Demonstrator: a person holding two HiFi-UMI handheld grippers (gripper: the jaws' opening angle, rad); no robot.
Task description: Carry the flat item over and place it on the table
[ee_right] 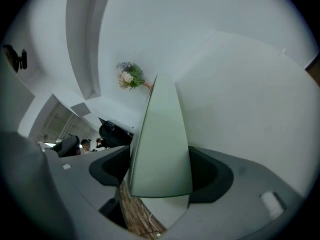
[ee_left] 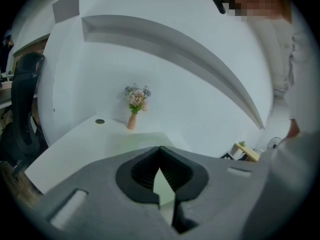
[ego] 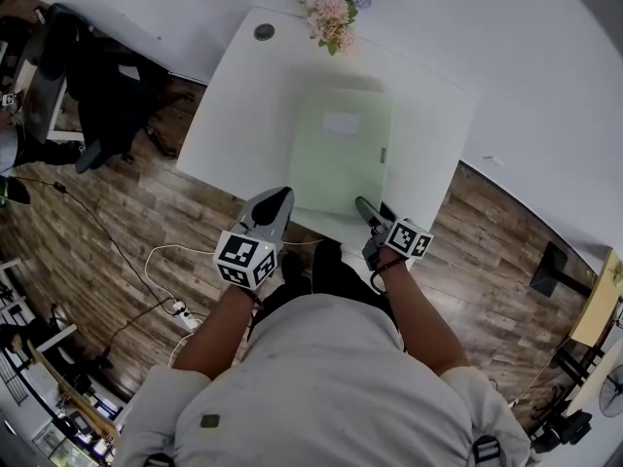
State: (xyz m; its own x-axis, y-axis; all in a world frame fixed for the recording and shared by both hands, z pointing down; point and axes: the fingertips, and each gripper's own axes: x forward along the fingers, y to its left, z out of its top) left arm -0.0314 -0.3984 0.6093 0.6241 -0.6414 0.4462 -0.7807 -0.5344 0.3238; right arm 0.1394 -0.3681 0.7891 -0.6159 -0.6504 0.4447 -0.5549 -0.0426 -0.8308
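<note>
A pale green flat item (ego: 341, 149) lies on the white table (ego: 243, 115), its near edge at the table's front edge. My right gripper (ego: 365, 205) is at the item's near right corner. In the right gripper view its jaws stand wide on either side of the item (ee_right: 160, 134) and do not press on it. My left gripper (ego: 279, 197) hangs just left of the item's near left corner. In the left gripper view its fingertips (ee_left: 160, 149) meet, shut, with nothing between them. The item (ee_left: 145, 139) shows beyond them on the table (ee_left: 75, 149).
A vase of flowers (ego: 336, 3) stands at the table's far edge against the white wall, with a small round grey cap (ego: 264, 32) to its left. A black office chair (ego: 97, 95) is left of the table. Cables and a power strip (ego: 180, 309) lie on the wooden floor.
</note>
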